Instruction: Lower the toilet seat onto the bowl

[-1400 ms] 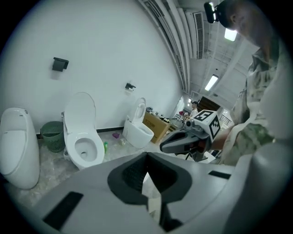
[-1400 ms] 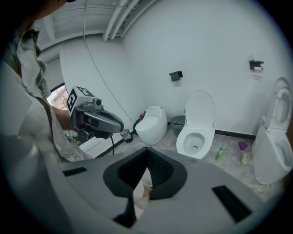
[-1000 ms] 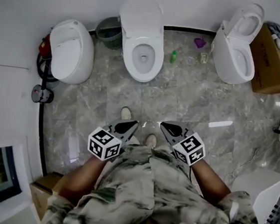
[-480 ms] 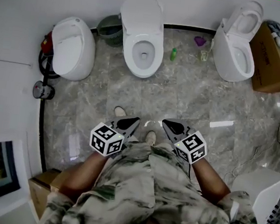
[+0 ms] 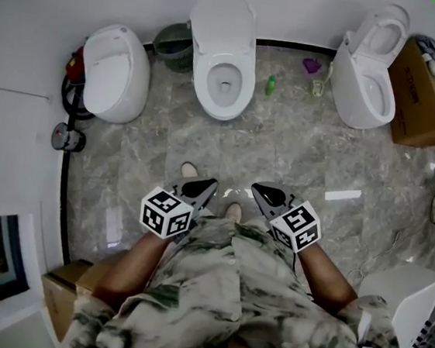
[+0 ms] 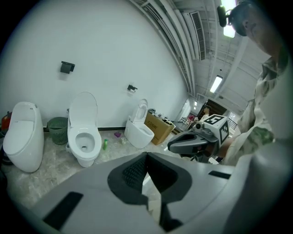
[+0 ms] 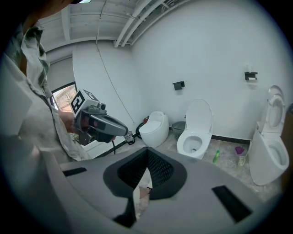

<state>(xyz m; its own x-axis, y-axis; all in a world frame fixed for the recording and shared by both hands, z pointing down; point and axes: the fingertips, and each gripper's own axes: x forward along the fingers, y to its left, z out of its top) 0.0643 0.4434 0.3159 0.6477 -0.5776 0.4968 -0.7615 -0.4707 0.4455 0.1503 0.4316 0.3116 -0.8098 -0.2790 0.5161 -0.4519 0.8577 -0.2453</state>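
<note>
Three white toilets stand along the far wall. The middle toilet point(image 5: 224, 84) point(image 6: 83, 142) point(image 7: 194, 142) has its lid up against the wall. The right toilet point(image 5: 367, 91) point(image 6: 138, 132) point(image 7: 269, 156) has its seat ring and lid both raised. The left toilet point(image 5: 116, 77) is closed. My left gripper point(image 5: 204, 189) point(image 6: 146, 158) and my right gripper point(image 5: 261, 193) point(image 7: 146, 153) are held near my waist, well short of the toilets. Both are shut with nothing between their jaws, tips pointing towards the middle toilet.
A green bin point(image 5: 170, 44) sits between the left and middle toilets. A green bottle point(image 5: 269, 86) and a purple object point(image 5: 311, 65) lie on the marble floor. A cardboard box point(image 5: 426, 95) stands at the far right, a white cabinet point(image 5: 408, 295) at my right.
Both grippers have stayed shut and almost still by my waist. The head view has shifted only slightly.
</note>
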